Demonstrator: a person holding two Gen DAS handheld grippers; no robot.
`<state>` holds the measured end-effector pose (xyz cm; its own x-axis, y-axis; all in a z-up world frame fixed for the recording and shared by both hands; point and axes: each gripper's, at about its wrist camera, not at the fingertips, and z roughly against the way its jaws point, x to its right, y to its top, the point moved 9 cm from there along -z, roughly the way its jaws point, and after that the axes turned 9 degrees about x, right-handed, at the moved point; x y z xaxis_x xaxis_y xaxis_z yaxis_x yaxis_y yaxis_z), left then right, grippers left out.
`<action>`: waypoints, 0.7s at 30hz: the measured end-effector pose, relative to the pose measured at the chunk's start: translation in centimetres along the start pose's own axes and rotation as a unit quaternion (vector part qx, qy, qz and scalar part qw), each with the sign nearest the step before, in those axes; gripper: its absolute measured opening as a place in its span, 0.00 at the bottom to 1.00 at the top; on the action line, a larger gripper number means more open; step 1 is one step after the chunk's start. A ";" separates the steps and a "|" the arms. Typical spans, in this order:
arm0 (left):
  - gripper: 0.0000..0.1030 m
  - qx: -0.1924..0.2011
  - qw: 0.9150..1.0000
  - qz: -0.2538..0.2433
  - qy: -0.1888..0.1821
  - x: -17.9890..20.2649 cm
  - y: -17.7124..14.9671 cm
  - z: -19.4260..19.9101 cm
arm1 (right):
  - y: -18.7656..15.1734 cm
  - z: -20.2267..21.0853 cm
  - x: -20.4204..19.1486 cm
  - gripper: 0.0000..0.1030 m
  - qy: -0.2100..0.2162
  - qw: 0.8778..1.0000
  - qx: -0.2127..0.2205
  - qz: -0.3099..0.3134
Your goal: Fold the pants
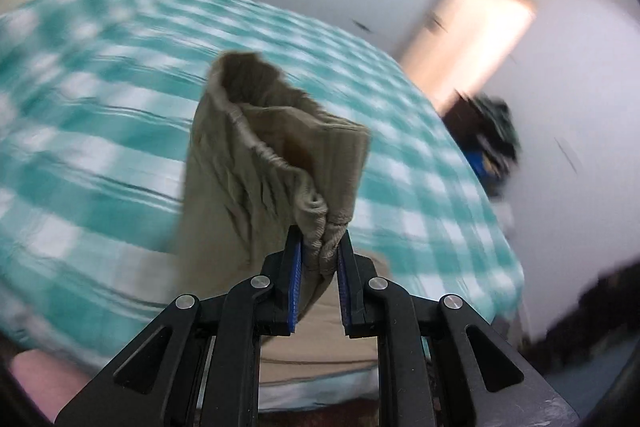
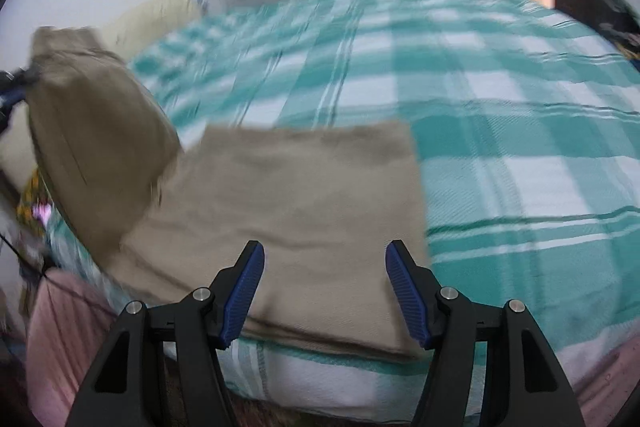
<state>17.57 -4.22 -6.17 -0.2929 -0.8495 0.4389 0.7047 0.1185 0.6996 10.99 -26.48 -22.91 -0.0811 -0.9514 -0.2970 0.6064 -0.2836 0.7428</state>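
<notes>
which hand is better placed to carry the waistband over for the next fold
Left: its tool is already shut on the pants waistband, lifted off the bed. The right tool is open and empty.

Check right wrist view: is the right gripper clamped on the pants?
No. The right gripper hangs open over the khaki pants on the bed, nothing between its pads.

Khaki pants [image 2: 304, 211]; teal-and-white checked bedspread [image 2: 500, 115]; seemingly pink cloth [image 2: 60, 327].
</notes>
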 end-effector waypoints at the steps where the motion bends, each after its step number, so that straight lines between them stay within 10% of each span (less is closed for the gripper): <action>1: 0.13 -0.014 1.000 -0.004 -0.012 1.4 -1.1 -1.6 | 0.5 0.6 0.5 0.61 -0.007 1.000 0.012 -0.006; 5: 0.31 -0.091 0.992 -0.055 -0.068 6.0 -8.2 -10.2 | 1.8 2.8 3.6 0.61 -0.031 0.998 0.044 -0.044; 9: 0.55 -0.153 0.984 -0.087 -0.034 5.7 -12.9 -13.9 | 2.3 3.2 5.8 0.61 -0.030 0.995 0.033 -0.087; 13: 0.74 -0.105 0.991 -0.057 -0.062 4.7 -9.9 -9.5 | 3.1 2.8 5.0 0.61 0.049 0.990 -0.010 -0.134; 17: 0.76 -0.054 0.996 -0.067 -0.024 0.4 -6.7 -6.1 | 1.8 -0.8 1.1 0.60 0.204 0.942 -0.130 -0.234; 21: 0.76 -0.038 0.996 -0.077 0.038 -4.5 -7.3 -4.0 | 0.3 -5.2 -0.6 0.48 0.175 0.941 -0.190 -0.218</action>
<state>16.31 -3.37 -15.54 -0.3535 -0.8917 0.2826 0.7031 -0.0540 0.7091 15.39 -25.38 -25.61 -0.1625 -0.6380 -0.7527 0.8201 -0.5115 0.2565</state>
